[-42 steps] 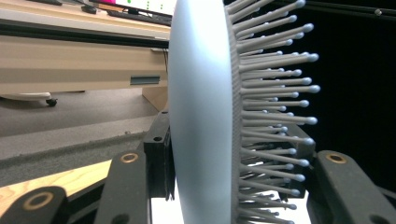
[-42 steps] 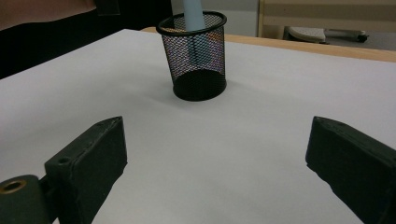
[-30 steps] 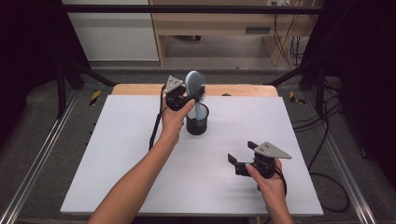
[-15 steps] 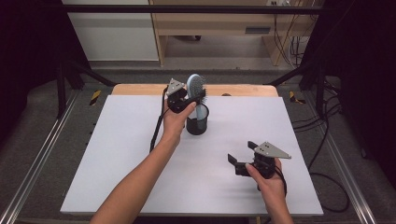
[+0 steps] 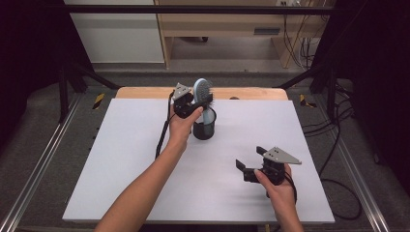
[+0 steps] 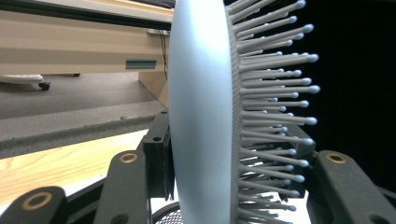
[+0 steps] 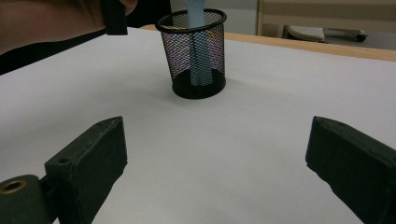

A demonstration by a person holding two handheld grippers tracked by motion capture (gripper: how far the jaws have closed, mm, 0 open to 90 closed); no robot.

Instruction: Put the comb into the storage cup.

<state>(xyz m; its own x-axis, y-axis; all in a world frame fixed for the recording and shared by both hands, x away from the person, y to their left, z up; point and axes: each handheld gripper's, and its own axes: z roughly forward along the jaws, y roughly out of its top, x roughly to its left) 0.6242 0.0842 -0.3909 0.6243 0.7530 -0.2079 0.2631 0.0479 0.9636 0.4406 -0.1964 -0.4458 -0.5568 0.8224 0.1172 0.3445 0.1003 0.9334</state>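
I am holding the hairbrush point(image 5: 203, 90) by its head in my left gripper point(image 5: 192, 102); in the left gripper view the jaws are standing on either side of the head point(image 6: 201, 116), one against the smooth back, the other in among the bristles. The brush is standing upright with its handle point(image 7: 200, 44) down inside the black mesh cup point(image 5: 204, 128), which is sitting toward the far middle of the white table point(image 5: 121, 159). Whether the handle end is resting on the cup's floor I cannot tell for certain through the mesh.

My right gripper point(image 5: 252, 166) is hovering low over the near right part of the table with its jaws spread wide and nothing between them, well apart from the cup.

Risks noted, in my judgement:
- The bristle side is giving a soft, uneven seat, so the head could twist or slip in my grip.
- The cup looks light and nothing is steadying it; any sideways pull on the brush could tip or drag it.
- The brush is top-heavy; letting go while it leans could topple cup and brush together.
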